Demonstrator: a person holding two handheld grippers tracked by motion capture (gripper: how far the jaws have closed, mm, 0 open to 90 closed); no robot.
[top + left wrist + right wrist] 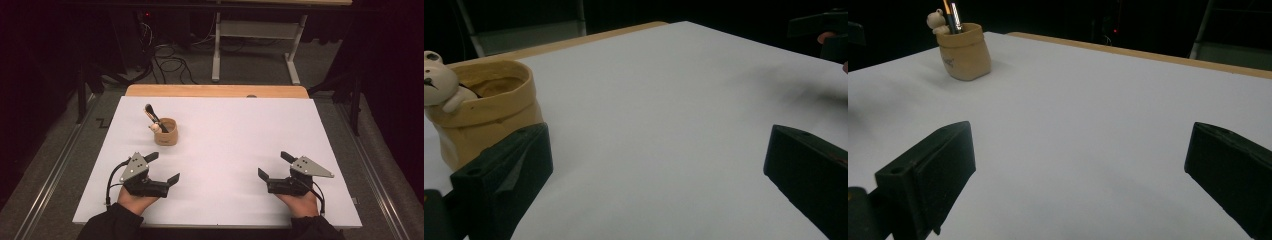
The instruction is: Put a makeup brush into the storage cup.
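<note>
Currently we find the pen holder (166, 132) toward the bench's far left corner, just ahead of our left gripper (164, 167); both grippers' fingers released, right gripper (274, 165) well apart.

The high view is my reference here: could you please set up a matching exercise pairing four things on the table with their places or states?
Things:
1. pen holder
2. bear figure
3. left tool
4. right tool

Places or states:
a. open, near right of the table
b. clinging to the holder's rim
c. open, nearest the holder
d. upright, far left of the white sheet, pens inside

Pairs: 1-d, 2-b, 3-c, 4-a
</note>
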